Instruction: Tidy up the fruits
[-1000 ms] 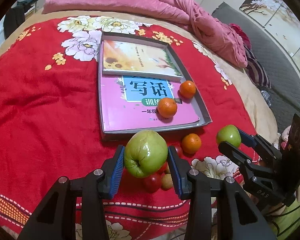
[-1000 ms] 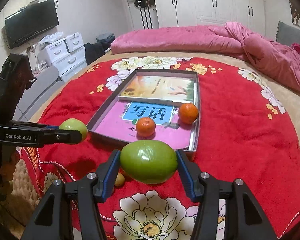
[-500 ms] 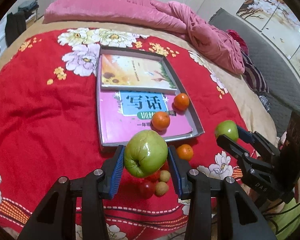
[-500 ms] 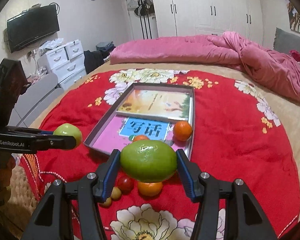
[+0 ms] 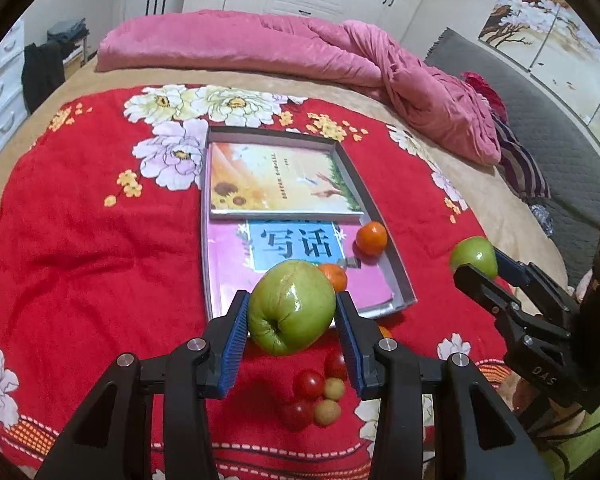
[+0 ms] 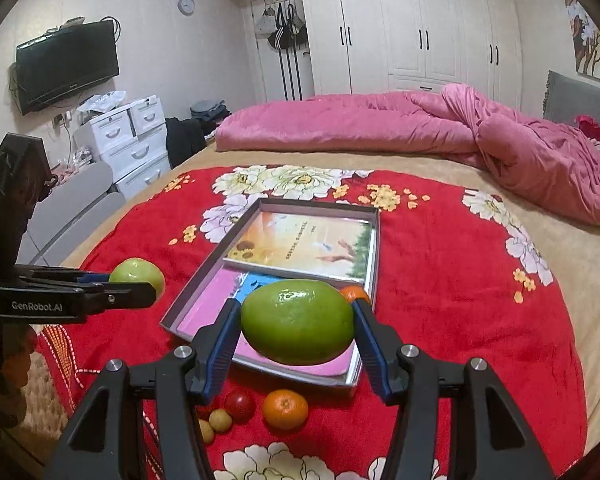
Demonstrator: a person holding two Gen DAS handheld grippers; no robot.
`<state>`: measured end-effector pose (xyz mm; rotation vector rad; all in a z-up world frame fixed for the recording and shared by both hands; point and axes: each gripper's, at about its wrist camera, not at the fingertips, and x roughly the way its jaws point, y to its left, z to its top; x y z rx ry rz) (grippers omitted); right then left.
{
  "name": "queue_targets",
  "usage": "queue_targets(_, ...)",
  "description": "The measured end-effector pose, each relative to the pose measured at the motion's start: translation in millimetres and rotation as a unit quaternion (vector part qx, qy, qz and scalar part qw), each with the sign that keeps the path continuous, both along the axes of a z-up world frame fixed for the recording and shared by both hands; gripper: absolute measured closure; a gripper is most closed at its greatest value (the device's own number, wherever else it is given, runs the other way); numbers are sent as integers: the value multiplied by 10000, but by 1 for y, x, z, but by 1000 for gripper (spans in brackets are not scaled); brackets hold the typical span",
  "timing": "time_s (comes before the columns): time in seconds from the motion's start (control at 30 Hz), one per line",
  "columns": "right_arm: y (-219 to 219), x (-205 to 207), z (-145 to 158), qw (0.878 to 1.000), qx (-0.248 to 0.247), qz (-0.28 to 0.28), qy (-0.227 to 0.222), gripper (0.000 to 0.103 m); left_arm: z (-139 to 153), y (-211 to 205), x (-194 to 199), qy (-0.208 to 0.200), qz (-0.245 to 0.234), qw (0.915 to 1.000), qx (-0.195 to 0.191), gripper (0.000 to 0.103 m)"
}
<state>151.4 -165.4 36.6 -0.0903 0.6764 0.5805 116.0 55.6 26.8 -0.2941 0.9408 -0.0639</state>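
Note:
My left gripper [image 5: 292,304] is shut on a round green apple [image 5: 292,320], held in the air over the near edge of the grey tray [image 5: 401,276]. My right gripper [image 6: 296,312] is shut on a bigger oblong green fruit [image 6: 298,332], also aloft before the tray [image 6: 374,248]. Each gripper shows in the other's view with its fruit: the right gripper [image 5: 478,262] at the right edge, the left gripper [image 6: 136,280] at the left. Two oranges [image 5: 371,238] lie in the tray on the books. One orange [image 6: 285,409], cherry tomatoes [image 5: 309,384] and small yellowish fruits [image 5: 327,412] lie on the red blanket.
The tray holds two books [image 5: 280,178] and sits mid-bed on a red flowered blanket [image 5: 80,240]. A pink duvet [image 5: 300,48] lies bunched along the far side. White drawers [image 6: 132,136] and a wall television [image 6: 66,64] stand left of the bed.
Both grippers have risen with their green fruits still clamped. The loose fruits on the blanket below have come into sight, and more of the room shows.

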Motion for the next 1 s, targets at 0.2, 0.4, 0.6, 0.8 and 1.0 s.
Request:
queue_targets(0.2,3,9,0,10000,14,-2,-4,47,-2,-3,9,-32,69,10000,63,59)
queue_targets(0.4,5,17,-4,10000,2,-22,23,47,-7,-4,19,-11,129,9999,112,59)
queue_targets(0.6,6,25,-9,10000,-23,-48,73,47,-16,-5,27,25,182,9997,176,59)
queue_targets(0.8,6,32,-14,9999,-49,-107,111,47,-32,-5,34,114,216,9995,189,59)
queue_targets(1.0,6,38,-18,9998,-73,-147,134,47,-47,-3,40,157,246,9993,212,59)
